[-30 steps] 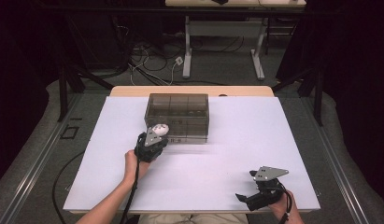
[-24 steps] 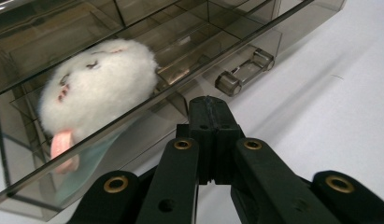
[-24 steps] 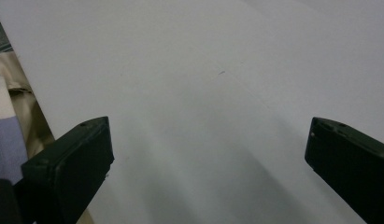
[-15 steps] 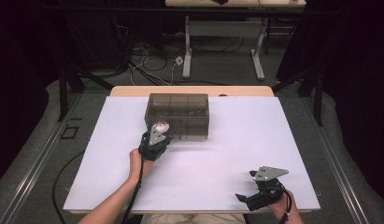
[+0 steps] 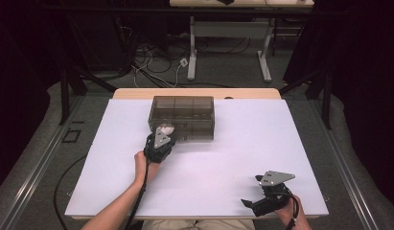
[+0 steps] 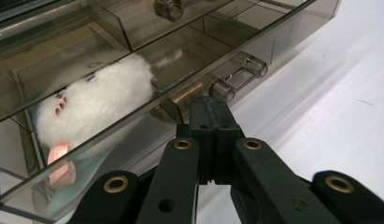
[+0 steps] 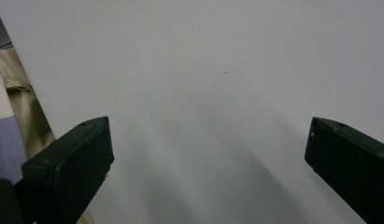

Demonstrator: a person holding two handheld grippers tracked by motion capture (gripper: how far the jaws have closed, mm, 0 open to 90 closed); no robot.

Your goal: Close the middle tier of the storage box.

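A smoky clear plastic drawer box (image 5: 185, 115) stands at the back middle of the white table (image 5: 242, 139). Inside its lower drawer (image 6: 133, 116) lies a white fluffy toy (image 6: 96, 102) with pink marks. My left gripper (image 5: 163, 135) is at the box's front left. In the left gripper view, the left gripper (image 6: 210, 105) has its jaws pressed together, tips right against the near end of the drawer's clear handle (image 6: 238, 77). Whether they pinch anything I cannot tell. My right gripper (image 5: 250, 206) rests near the table's front right; its jaws stand wide apart over bare table (image 7: 208, 154).
The table's front edge runs just behind the right gripper, with beige cloth (image 7: 17, 79) below it. Another clear knob (image 6: 168, 7) sits on an upper drawer. Desk legs and cables (image 5: 156, 62) lie on the floor beyond the table.
The left hand has edged very slightly toward the box. The right gripper has stayed where it was.
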